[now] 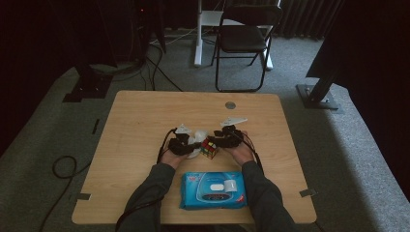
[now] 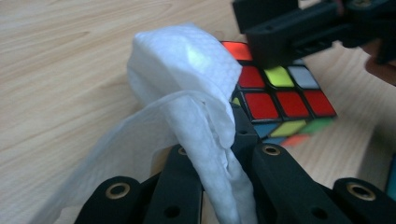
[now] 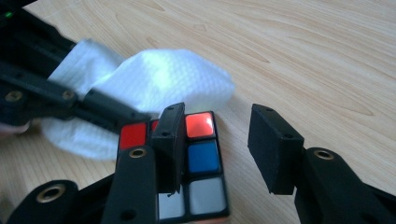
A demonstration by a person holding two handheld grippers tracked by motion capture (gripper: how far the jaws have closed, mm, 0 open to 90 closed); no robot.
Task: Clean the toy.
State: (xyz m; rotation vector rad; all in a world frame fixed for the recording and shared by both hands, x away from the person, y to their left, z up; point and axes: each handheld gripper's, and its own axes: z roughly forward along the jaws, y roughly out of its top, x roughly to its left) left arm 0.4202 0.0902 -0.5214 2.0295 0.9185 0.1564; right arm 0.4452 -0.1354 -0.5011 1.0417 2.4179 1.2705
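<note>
left gripper (image 2: 219, 140) pinching white wipe (image 2: 187, 79) against puzzle cube (image 2: 280, 98), right gripper (image 3: 219, 144) spreading open, cube lying partly between its jaws

Part of the puzzle cube (image 2: 280, 100) is hidden behind a bunched white wipe (image 2: 187, 93) in the left gripper view, where its lower edge is blurred and its top corner is covered by the right gripper (image 2: 299, 32). In the right gripper view, the cube's near face is cut off by the bottom edge. On the blue wipe packet (image 1: 213, 191), the print is too small to be read from the high view.
</note>
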